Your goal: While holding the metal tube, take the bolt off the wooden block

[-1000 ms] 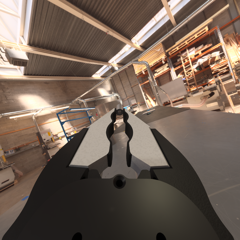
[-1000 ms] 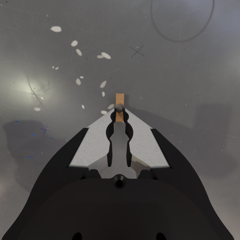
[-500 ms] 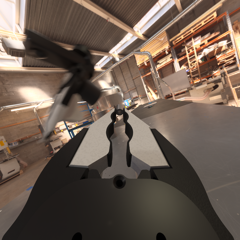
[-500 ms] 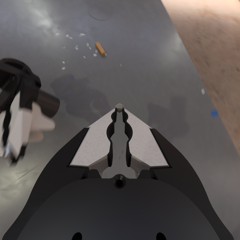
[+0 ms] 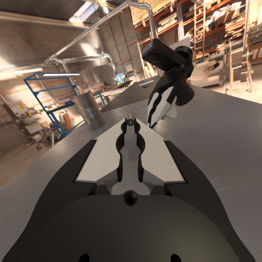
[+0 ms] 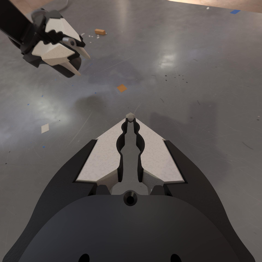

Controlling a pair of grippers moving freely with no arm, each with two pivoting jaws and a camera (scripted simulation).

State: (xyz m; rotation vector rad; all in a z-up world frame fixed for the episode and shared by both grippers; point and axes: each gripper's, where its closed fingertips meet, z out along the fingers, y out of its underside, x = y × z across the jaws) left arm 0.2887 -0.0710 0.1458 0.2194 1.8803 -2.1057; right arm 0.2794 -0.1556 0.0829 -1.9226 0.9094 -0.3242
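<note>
Pinching the bolt (image 6: 130,117) at its very tips, the right gripper (image 6: 130,120) has its jaws nearly closed on the shank, which points back along the fingers with the hex head outward, above the steel table (image 6: 198,70). Ahead and to its left the wooden block (image 6: 100,31) lies flat and bare, well apart from the bolt, so the removal looks done. Nearer the block, the left gripper (image 5: 130,123) is clamped on the metal tube (image 5: 130,120), whose axis runs along its fingers.
</note>
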